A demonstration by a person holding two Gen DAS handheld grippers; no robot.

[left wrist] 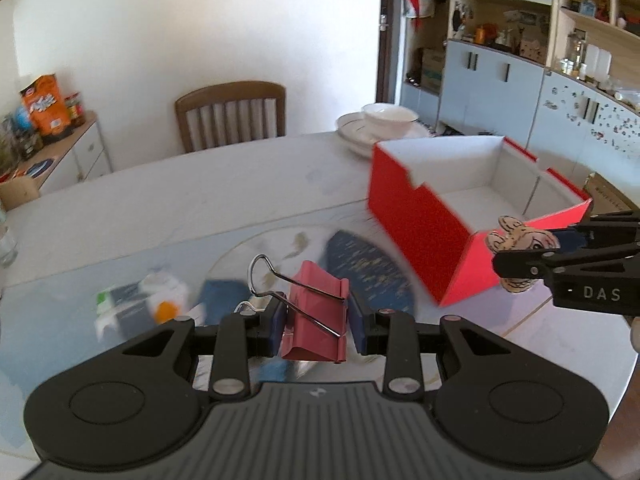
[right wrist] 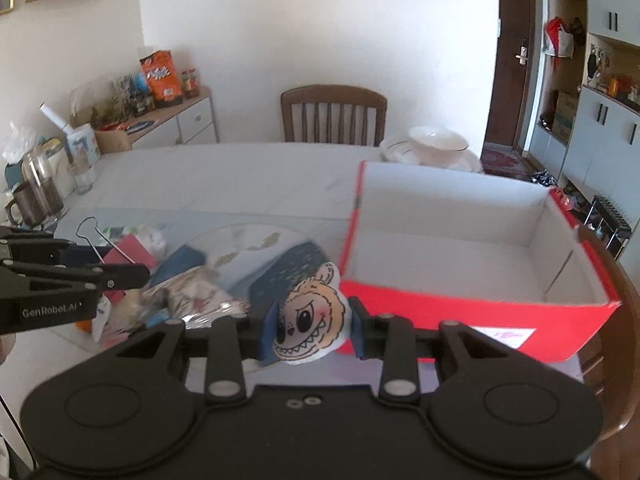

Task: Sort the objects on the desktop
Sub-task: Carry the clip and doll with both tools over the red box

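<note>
Binder clip, red w/ wire handles, is clamped btwn the blue pads of left gripper, above the table clutter. Right gripper is closed on a cartoon monster-face piece. Just past both: red box, white inside, open top, on table. Further back: stacked bowls, chair.

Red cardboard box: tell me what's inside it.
The red cardboard box shows only bare white floor and walls; nothing inside. Its near inner corner is hidden behind the front wall.
</note>
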